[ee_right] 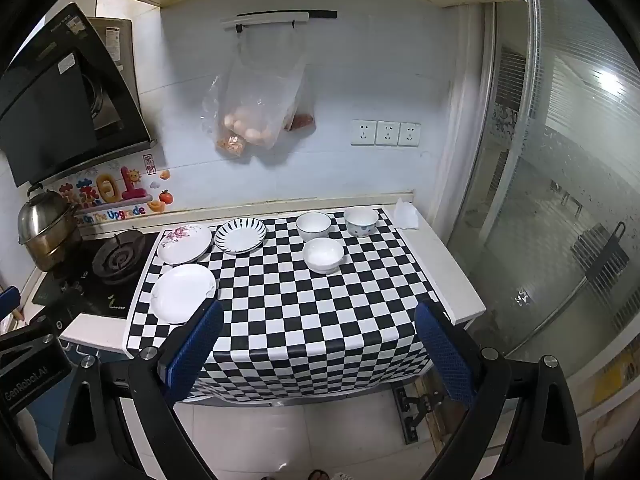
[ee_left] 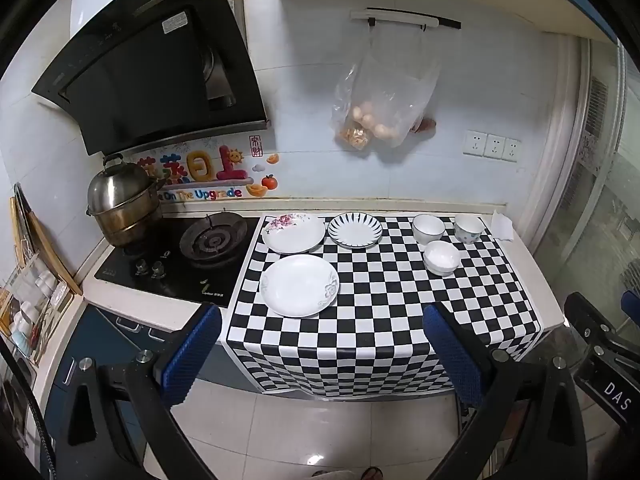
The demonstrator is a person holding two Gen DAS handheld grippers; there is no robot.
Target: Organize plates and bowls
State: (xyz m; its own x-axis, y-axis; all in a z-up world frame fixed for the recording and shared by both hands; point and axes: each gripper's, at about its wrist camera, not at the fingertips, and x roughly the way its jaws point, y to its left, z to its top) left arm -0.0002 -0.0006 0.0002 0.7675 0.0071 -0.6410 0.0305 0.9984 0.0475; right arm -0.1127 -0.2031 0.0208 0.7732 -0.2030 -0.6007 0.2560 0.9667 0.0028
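Plates, three of them, are sitting on the left of our checkered table [ee_left: 384,320]: a floral plate [ee_left: 293,233], a striped plate [ee_left: 355,230] and a plain white plate [ee_left: 299,285]. Three bowls [ee_right: 323,255] are clustering at the right. We are holding both the left tongs [ee_left: 322,354] and right tongs [ee_right: 318,350] spread apart, gripping nothing, short of the table edge.

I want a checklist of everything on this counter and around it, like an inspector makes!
Surface: black-and-white checkered cloth covering the white countertop.
Job's things: three plates on the left, pink-flowered plate, blue-striped plate, plain white plate; three bowls on the right, blue-rimmed white bowl, blue-dotted bowl, plain white bowl. All apart, unstacked.
Clutter: crumpled white tissue.
Grippers: left gripper and right gripper open, empty, short of the counter.
Cables: nothing seen.
Surroundings: steel steamer pot on black gas stove, hanging plastic bag of eggs, wall sockets.
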